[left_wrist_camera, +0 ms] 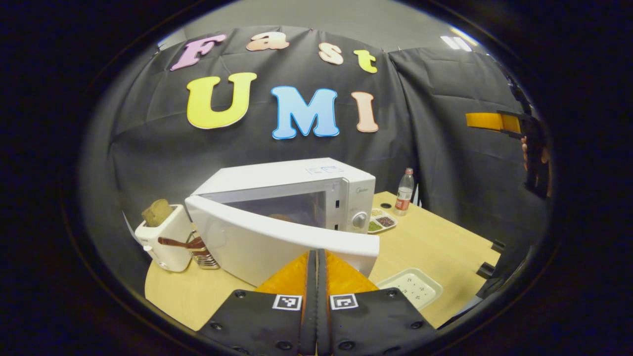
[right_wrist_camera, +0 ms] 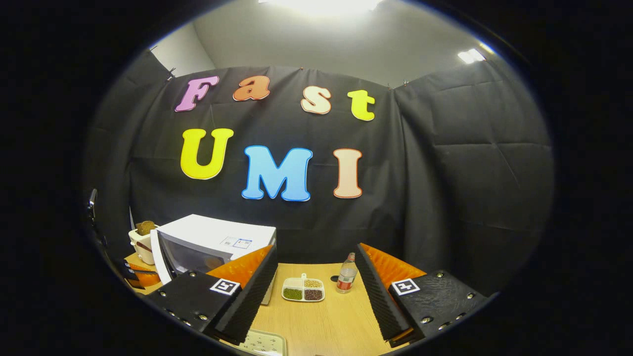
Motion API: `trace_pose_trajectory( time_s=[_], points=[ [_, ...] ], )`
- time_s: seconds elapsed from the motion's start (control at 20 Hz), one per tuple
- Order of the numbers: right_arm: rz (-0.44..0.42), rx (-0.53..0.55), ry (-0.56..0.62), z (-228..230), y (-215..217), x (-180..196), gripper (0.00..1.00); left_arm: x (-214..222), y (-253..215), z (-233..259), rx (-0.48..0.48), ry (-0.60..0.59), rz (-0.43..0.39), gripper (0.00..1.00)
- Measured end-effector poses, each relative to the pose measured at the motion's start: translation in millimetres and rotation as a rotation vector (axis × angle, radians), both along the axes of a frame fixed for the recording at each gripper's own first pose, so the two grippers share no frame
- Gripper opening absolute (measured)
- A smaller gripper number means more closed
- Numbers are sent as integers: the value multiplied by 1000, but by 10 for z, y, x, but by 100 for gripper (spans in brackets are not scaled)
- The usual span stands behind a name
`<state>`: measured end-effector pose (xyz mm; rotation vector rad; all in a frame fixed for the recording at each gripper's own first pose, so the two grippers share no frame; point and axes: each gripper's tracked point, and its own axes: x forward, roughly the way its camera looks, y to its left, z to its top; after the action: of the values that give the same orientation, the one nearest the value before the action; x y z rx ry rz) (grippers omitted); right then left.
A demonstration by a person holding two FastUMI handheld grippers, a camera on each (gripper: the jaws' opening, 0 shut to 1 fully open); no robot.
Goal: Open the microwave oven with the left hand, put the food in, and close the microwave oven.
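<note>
1. Pressing together with nothing between them, the fingers of the left gripper [left_wrist_camera: 316,267] sit just in front of the lower edge of the microwave door [left_wrist_camera: 277,240].
2. Spread wide and holding nothing, the right gripper [right_wrist_camera: 316,287] hangs above the table [right_wrist_camera: 321,321], well away from the oven.
3. The white microwave oven [left_wrist_camera: 296,183] stands on the wooden table, its door swung partly open toward the left gripper; something brownish shows dimly through the door window, too faint to name.
4. Left of the oven stands a white toaster [left_wrist_camera: 165,237] with a slice of bread [left_wrist_camera: 157,212] in it.
5. Right of the oven lie a divided dish [left_wrist_camera: 382,221] and a bottle [left_wrist_camera: 404,192]; a white tray [left_wrist_camera: 409,287] sits nearer.
</note>
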<state>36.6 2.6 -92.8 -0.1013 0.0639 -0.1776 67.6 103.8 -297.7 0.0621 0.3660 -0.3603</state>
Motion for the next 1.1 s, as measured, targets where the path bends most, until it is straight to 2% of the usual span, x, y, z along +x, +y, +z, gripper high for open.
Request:
trace_pose_trajectory(
  time_s=[0.3, 0.8, 1.1],
  points=[
    [-24, 1, -12, 81, -162, -63, 96, 158, -93, 42, -9, -12, 23, 5],
    [39, -21, -26, 151, -116, 61, 96, 600, -406, 64, -15, -31, 65, 7],
    [25, 1, -21, 136, -266, 136, 96, 790, -654, 13, -16, -23, 71, 5]
  ],
)
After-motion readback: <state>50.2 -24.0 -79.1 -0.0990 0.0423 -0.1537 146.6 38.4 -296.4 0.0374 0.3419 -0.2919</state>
